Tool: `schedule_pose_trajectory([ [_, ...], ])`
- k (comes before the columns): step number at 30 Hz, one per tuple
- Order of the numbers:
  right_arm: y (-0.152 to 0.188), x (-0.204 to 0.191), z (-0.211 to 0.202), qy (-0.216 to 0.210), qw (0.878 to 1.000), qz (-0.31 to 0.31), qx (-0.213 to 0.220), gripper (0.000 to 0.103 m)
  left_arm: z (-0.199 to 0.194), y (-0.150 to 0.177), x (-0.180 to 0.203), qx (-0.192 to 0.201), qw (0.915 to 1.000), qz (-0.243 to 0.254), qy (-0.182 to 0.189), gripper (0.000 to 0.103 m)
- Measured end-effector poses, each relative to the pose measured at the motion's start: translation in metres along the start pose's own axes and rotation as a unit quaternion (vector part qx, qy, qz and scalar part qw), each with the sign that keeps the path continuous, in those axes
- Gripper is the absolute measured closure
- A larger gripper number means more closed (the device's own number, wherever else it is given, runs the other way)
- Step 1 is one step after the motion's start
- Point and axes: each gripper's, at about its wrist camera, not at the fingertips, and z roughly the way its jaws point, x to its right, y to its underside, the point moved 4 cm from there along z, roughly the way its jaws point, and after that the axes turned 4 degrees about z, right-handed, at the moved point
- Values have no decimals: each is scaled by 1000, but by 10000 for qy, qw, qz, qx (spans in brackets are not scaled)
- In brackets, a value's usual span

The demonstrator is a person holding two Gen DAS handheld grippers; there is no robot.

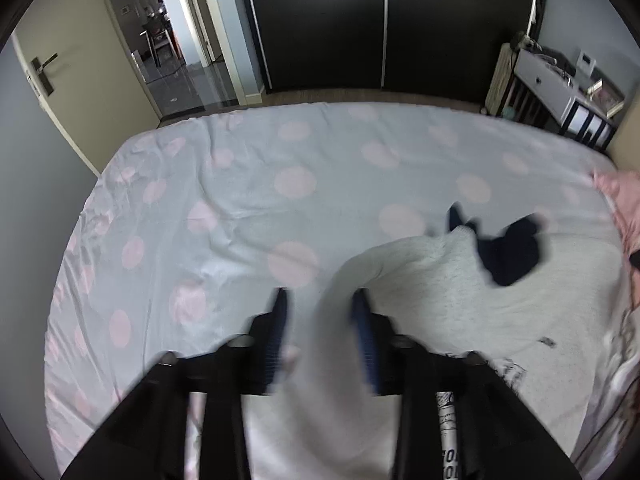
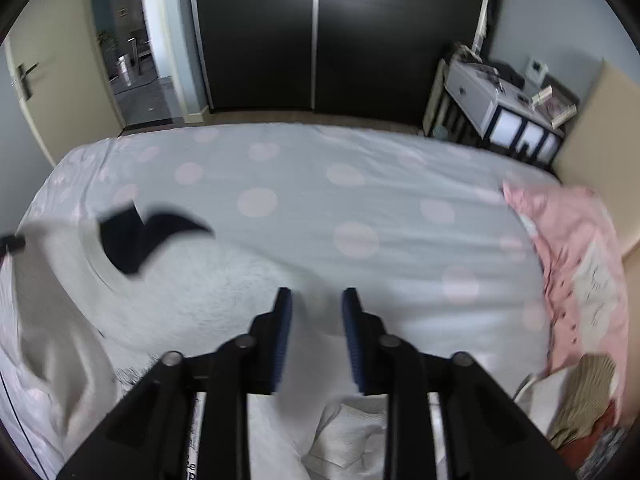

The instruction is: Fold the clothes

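Observation:
A light grey sweatshirt [image 1: 460, 284] with a dark navy collar [image 1: 508, 252] lies on the bed, partly lifted and blurred. My left gripper [image 1: 320, 304] has a fold of its fabric running between the blue fingers [image 1: 360, 320], which stand apart around it. In the right wrist view the same sweatshirt [image 2: 192, 292] spreads to the left, its navy collar [image 2: 136, 240] raised. My right gripper [image 2: 316, 300] holds grey fabric between its fingers [image 2: 352, 320], which are also apart. How firmly either grips is unclear.
The bed sheet [image 1: 280, 184] is pale blue with pink dots. A pink blanket [image 2: 576, 264] and other clothes [image 2: 588, 396] lie at the right edge. A dark wardrobe [image 2: 320, 40], an open door [image 1: 80, 92] and a shelf unit [image 2: 504, 108] stand beyond the bed.

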Motion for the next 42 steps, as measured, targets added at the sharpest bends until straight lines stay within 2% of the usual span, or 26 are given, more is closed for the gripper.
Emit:
schedule_pose_trajectory([
  [3, 8, 5, 5, 21, 9999, 71, -91, 75, 3, 15, 1, 11, 9999, 57, 86, 52],
  [5, 16, 9, 1, -23, 9998, 123, -127, 75, -1, 26, 0, 8, 9995, 16, 325, 52],
  [10, 59, 20, -20, -254, 9988, 275, -304, 75, -37, 80, -3, -67, 9969, 131, 773, 51],
  [15, 145, 25, -59, -574, 9944, 633, -614, 75, -74, 171, -3, -223, 9948, 134, 989, 48],
  [18, 202, 29, -80, -844, 9881, 1002, -800, 75, -83, 225, -2, -422, 9934, -148, 1060, 47],
  [22, 277, 34, -101, -1165, 9737, 1652, -1050, 74, -81, 284, 5, -791, 9873, -646, 1214, 47],
  [25, 321, 38, -114, -1266, 9654, 1999, -1097, 66, -76, 317, 13, -944, 9840, -905, 1210, 47],
  [27, 343, 41, -119, -1156, 9656, 2085, -1035, 49, -71, 332, 18, -995, 9811, -1072, 1268, 47],
  [29, 364, 43, -118, -1120, 9632, 2181, -1098, 41, -60, 346, 25, -1098, 9771, -1241, 1338, 47],
  [31, 382, 45, -110, -1199, 9574, 2308, -1252, 41, -50, 356, 31, -1187, 9748, -1302, 1365, 47],
  [36, 418, 42, -86, -1271, 9515, 2360, -1511, 41, -27, 371, 46, -1358, 9778, -1074, 1184, 48],
  [37, 423, 41, -81, -1320, 9493, 2391, -1557, 42, -26, 371, 47, -1304, 9784, -1069, 1194, 50],
  [38, 427, 40, -76, -1282, 9488, 2370, -1650, 45, -26, 370, 48, -1242, 9788, -1083, 1216, 60],
  [40, 429, 39, -69, -1141, 9509, 2289, -1741, 60, -25, 370, 50, -1194, 9787, -1081, 1270, 68],
  [41, 430, 39, -65, -1068, 9519, 2250, -1787, 73, -26, 369, 52, -1167, 9789, -1072, 1289, 77],
  [42, 431, 39, -63, -948, 9524, 2255, -1819, 78, -27, 369, 54, -1132, 9786, -1068, 1347, 85],
])
